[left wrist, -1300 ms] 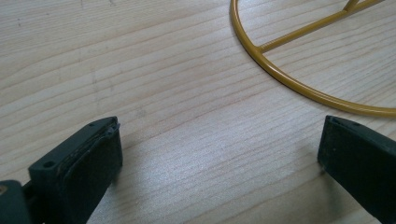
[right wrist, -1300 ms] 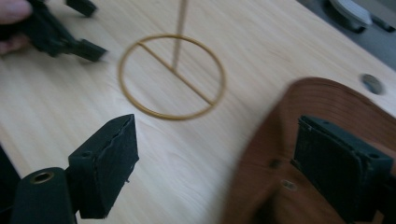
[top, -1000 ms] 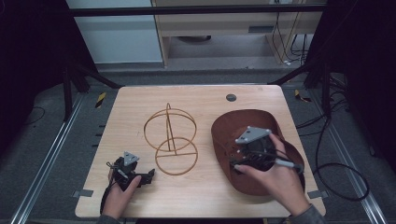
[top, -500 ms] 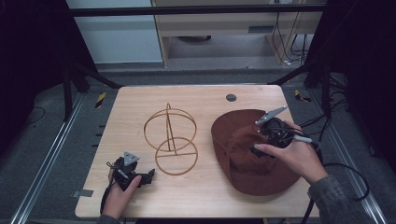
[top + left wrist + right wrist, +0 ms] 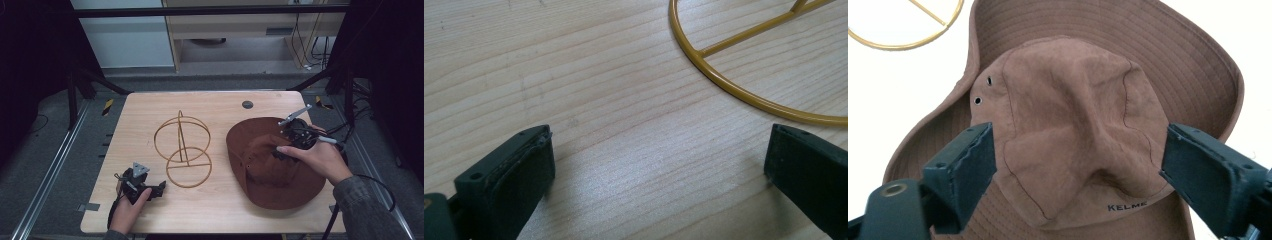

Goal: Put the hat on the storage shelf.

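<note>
Moved since the earlier frames: right gripper [image 5: 284,150], carried from over the middle of the hat [image 5: 265,167] out toward its far right brim, where the person's right hand [image 5: 315,157] now holds it above the crown. Left gripper [image 5: 159,189] unchanged, resting on the table [image 5: 220,215] at the near left corner.

Item 1, hat. Brown soft fabric, wide stitched brim, crown slumped and creased, two small metal eyelets on one side. Lies flat on the table directly below and ahead of the right gripper [image 5: 1075,175], the crown framed between its jaws. Lettering readable on the crown's lower edge: "KELME". No other label visible.

Item 2, wire stand [image 5: 182,150]. Gold-coloured rings with a crossbar in the base ring, upright, just ahead of the left gripper [image 5: 659,195] and well apart from the right one. The base ring [image 5: 744,92] curves past just beyond the left jaws, not touching them.

Item 3, right gripper. Jaws spread wide on either side of the crown, pads off the fabric, nothing held.

Item 4, left gripper. Jaws spread wide over bare wood, nothing between them.

Assessment: the shift toward the brim side looks like lining up for a pinch on the crown or brim. The hat is not yet lifted, and placing it on the stand appears to remain wholly undone.
</note>
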{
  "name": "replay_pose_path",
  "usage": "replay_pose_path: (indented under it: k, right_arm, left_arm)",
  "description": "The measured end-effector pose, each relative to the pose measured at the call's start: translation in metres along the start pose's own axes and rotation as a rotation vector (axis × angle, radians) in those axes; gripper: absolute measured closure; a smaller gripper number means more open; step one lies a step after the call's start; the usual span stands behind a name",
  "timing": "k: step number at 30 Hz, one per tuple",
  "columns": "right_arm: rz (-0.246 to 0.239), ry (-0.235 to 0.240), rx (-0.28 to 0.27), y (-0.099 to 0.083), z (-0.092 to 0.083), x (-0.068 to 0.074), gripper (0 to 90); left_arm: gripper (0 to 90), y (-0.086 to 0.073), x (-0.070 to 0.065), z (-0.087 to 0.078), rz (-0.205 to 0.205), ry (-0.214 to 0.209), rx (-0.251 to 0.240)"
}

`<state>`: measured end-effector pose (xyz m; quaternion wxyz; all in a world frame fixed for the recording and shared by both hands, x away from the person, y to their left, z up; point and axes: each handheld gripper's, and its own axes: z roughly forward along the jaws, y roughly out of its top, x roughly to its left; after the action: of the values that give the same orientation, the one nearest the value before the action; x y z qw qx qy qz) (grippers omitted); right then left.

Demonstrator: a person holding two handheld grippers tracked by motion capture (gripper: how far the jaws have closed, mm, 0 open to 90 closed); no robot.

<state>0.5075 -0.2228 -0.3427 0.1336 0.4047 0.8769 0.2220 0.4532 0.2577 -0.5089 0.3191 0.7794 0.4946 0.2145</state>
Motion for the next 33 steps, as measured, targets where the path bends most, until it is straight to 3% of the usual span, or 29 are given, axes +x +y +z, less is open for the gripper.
replay_pose_path:
  k: [5,11,16,23,33]
  right_arm:
    - [0.015,0.029,0.002,-0.002,0.003,-0.008,15.7]
    - [0.026,0.025,0.017,0.001,0.01,-0.012,17.6]
    - [0.005,0.028,0.036,0.003,0.019,-0.011,18.1]
    - [0.043,0.101,0.028,0.002,0.036,-0.019,16.1]
    - [0.033,0.105,0.057,0.002,0.054,-0.018,20.2]
  left_arm:
    - [0.0,0.001,0.0,0.001,0.005,-0.003,0.001]
    - [0.0,0.001,0.0,0.001,0.004,-0.004,0.0]
    - [0.0,0.001,0.0,0.001,0.004,-0.004,0.001]
    - [0.0,0.001,-0.001,0.001,0.006,-0.004,0.0]
    - [0.0,0.001,-0.001,0.001,0.005,-0.005,0.0]
